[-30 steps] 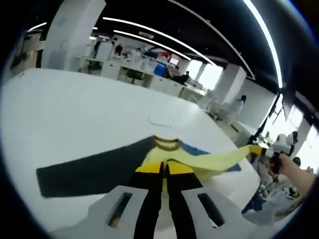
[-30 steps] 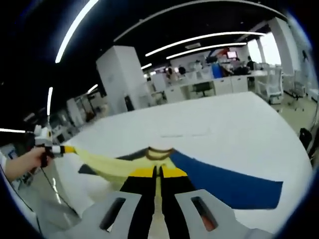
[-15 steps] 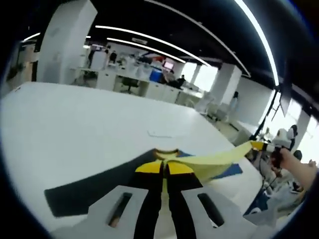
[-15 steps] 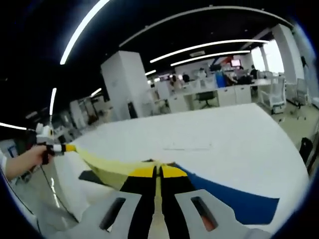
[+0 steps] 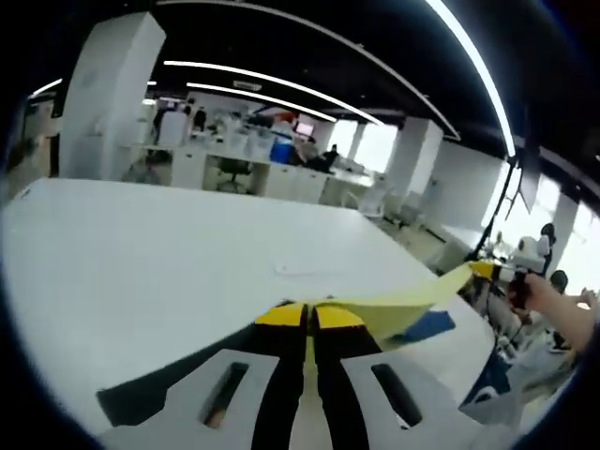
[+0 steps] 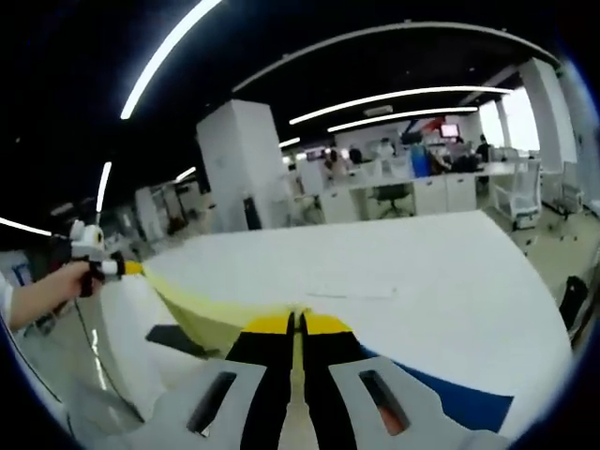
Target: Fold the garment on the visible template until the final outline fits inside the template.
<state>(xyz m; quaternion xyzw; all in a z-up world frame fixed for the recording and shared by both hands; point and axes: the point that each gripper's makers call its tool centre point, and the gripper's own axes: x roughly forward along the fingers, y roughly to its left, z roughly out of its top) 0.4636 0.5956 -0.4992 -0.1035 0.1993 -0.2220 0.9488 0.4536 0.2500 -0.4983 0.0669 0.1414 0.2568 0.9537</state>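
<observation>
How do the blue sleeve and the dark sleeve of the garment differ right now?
The blue sleeve shows in the right gripper view, lying on the white table right of the right gripper. The dark charcoal sleeve shows in the left gripper view, left of the left gripper. Blue reads bright; charcoal nearly black. Both lie flat while the yellow fabric between is lifted taut.

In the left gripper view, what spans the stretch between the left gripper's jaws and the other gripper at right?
A taut strip of the yellow garment runs from the left gripper to the right gripper; both are shut on it.
</observation>
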